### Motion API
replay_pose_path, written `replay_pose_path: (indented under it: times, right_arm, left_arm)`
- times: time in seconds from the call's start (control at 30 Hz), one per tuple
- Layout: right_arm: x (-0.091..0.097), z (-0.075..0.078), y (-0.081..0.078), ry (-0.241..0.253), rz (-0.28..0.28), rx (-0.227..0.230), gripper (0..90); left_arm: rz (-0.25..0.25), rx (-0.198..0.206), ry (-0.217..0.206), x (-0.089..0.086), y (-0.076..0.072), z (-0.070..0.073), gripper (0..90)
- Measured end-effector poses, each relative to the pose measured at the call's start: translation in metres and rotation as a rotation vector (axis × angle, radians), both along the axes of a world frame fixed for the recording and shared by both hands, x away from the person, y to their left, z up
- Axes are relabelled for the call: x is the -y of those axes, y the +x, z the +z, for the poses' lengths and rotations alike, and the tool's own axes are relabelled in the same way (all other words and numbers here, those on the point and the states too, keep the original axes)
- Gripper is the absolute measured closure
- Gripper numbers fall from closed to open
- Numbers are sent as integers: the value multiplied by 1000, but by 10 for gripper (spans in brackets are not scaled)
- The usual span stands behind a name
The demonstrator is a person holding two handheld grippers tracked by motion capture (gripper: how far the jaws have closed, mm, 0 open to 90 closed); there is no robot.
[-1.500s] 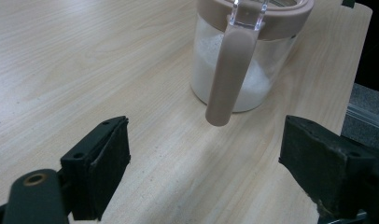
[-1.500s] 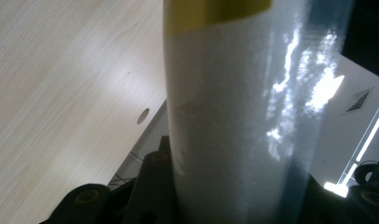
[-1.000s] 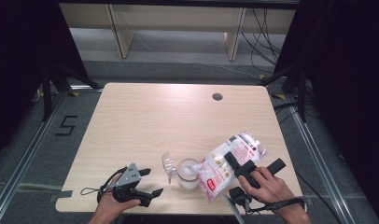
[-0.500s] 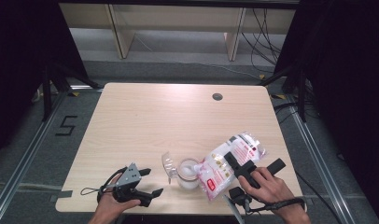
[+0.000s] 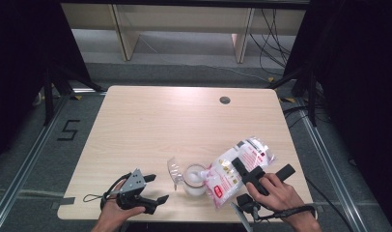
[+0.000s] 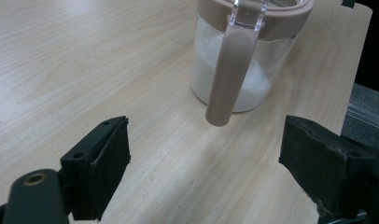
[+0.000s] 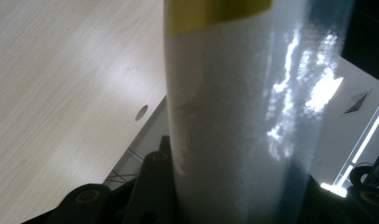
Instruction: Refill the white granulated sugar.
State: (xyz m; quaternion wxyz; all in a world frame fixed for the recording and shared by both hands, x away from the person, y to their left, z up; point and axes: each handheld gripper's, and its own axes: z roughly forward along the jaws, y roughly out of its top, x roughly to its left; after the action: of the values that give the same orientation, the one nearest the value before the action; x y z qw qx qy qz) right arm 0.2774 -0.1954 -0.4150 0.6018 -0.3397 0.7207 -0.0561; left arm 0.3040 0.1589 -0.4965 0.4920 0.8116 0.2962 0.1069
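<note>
right gripper (image 5: 246,175): clamped on a plastic bag of white powder (image 5: 235,169), held tilted with its lower end over the jar (image 5: 194,179) | left gripper (image 5: 153,188): jaws spread wide, nothing held, rested on the desk (image 5: 175,121) | jar: stood just ahead of the left gripper, white powder inside, lid (image 5: 174,170) flipped open

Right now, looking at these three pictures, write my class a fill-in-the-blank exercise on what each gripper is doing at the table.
1. The right gripper tilts a bag of white granules over the ____.
2. The left gripper has its jaws ____, with nothing between them.
3. The jar has a ____ coloured rim.
4. The jar stands on a ____ table.

Missing words: jar; open; brown; wooden
</note>
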Motion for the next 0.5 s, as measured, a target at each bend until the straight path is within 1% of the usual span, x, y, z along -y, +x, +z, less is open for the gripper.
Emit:
replay_pose_path:
  times: [0.03,0.17,0.3,0.33,0.5]
  right_arm:
    - [0,0,0,-6,0,0,745]
    - [0,0,0,-4,1,-2,746]
    - [0,1,0,-4,4,8,746]
    - [0,1,0,-7,1,1,745]
    - [0,0,0,4,4,3,746]
  left_arm:
    - [4,2,-1,0,0,0,155]
    - [4,2,0,0,0,0,156]
    - [-1,0,-1,0,0,0,156]
    - [4,3,0,0,0,0,155]
    - [4,2,0,0,0,0,156]
